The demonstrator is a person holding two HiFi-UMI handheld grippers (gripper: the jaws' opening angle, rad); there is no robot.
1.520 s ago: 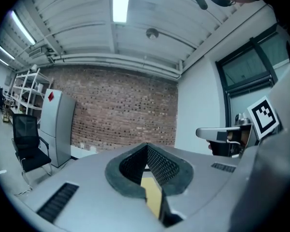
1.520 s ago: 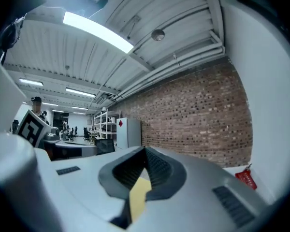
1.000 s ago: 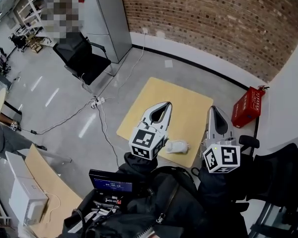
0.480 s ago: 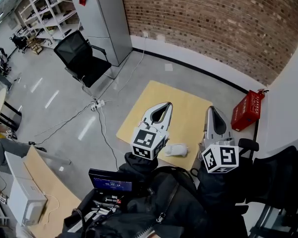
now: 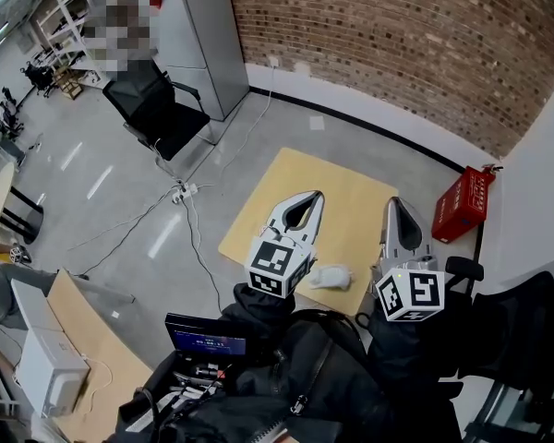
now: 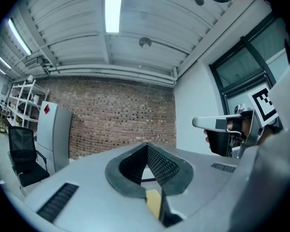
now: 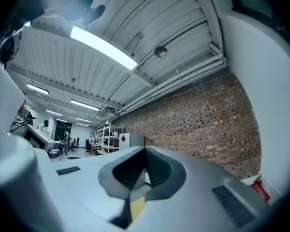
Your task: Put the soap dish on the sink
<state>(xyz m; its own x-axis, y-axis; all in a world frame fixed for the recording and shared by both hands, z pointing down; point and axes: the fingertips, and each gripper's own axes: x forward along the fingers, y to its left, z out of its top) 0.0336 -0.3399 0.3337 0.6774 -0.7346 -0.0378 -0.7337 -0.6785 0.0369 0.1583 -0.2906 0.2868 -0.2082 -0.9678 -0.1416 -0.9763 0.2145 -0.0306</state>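
In the head view both grippers are held level, side by side, over a yellow tabletop (image 5: 342, 201). My left gripper (image 5: 308, 197) is shut with its tips touching and nothing held, as the left gripper view (image 6: 147, 144) also shows. My right gripper (image 5: 394, 202) is likewise shut and empty (image 7: 145, 149); its side shows in the left gripper view (image 6: 222, 123). A small white object (image 5: 331, 277), perhaps the soap dish, lies on the tabletop's near edge between the two grippers and below them. No sink is in view.
A red crate (image 5: 462, 203) stands by the wall at the right. A black office chair (image 5: 157, 109) and a grey cabinet (image 5: 198, 40) are at the back left. Cables (image 5: 180, 192) run across the floor. A desk with a screen (image 5: 208, 342) is near the person's body.
Both grippers have kept still. The person at the left edge of the head view has almost left the picture.
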